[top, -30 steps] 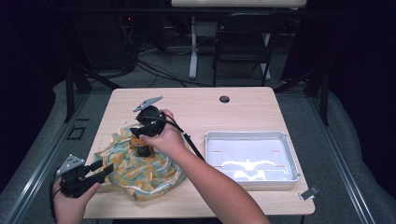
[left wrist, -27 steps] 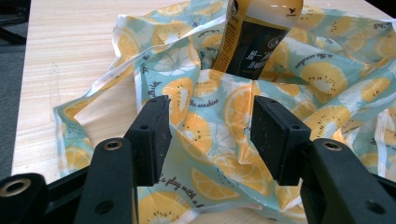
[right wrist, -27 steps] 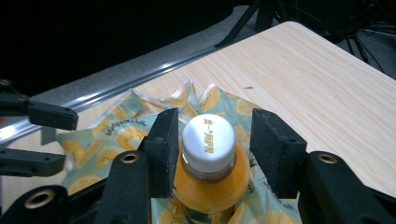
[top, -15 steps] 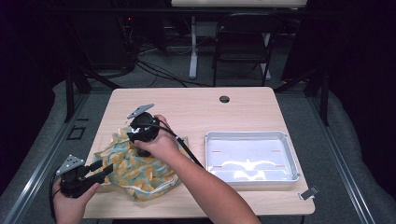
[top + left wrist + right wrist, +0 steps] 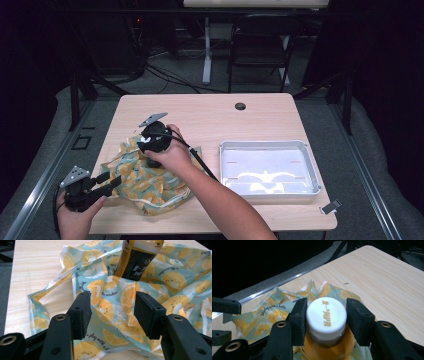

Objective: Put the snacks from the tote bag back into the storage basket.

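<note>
A teal bag (image 5: 150,186) printed with orange and kiwi slices lies crumpled on the left of the wooden table (image 5: 225,120). An amber bottle (image 5: 136,262) with a dark label and a white cap (image 5: 326,315) stands upright among its folds. My right gripper (image 5: 154,150) points straight down on it. Its jaws have just been closing, and its pads (image 5: 298,315) press the cap from both sides. My left gripper (image 5: 116,181) rests at the bag's near-left edge. Its jaws (image 5: 112,297) stand wide apart over the fabric (image 5: 172,302), gripping nothing.
A shallow metal tray (image 5: 262,145) sits on the right half of the table. A round cable hole (image 5: 240,106) is near the far edge, and a small clip (image 5: 331,206) lies at the near-right corner. A chair (image 5: 260,45) stands beyond the table.
My right gripper has come down and slightly left with the bottle, which now sits lower among the bag's folds, hidden under the hand. The left gripper has stayed put.
</note>
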